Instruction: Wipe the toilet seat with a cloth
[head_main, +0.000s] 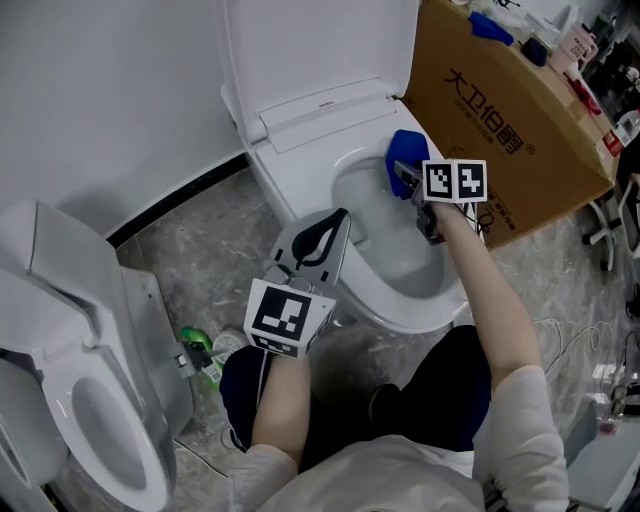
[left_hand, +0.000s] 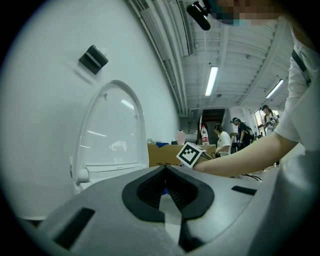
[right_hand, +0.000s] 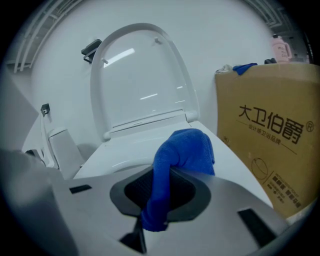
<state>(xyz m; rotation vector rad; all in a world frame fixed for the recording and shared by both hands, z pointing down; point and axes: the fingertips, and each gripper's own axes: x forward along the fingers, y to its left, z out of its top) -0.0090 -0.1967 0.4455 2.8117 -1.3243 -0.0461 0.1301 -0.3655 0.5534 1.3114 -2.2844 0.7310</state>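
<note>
Blue terry cloth (right_hand: 184, 150) is clamped in the jaws of the right gripper (right_hand: 165, 187), its bunched wad pushed out ahead of the tips so that fabric, not hard plastic, meets the white oval toilet seat (head_main: 300, 185) at its far right edge, near the hinge and beside the brown cardboard box (head_main: 500, 110). With the white lid (head_main: 320, 40) stood upright the whole rim lies open to wiping. The left gripper (head_main: 338, 222), jaws together on nothing, hovers over the seat's near left edge, seemingly just out of the way.
</note>
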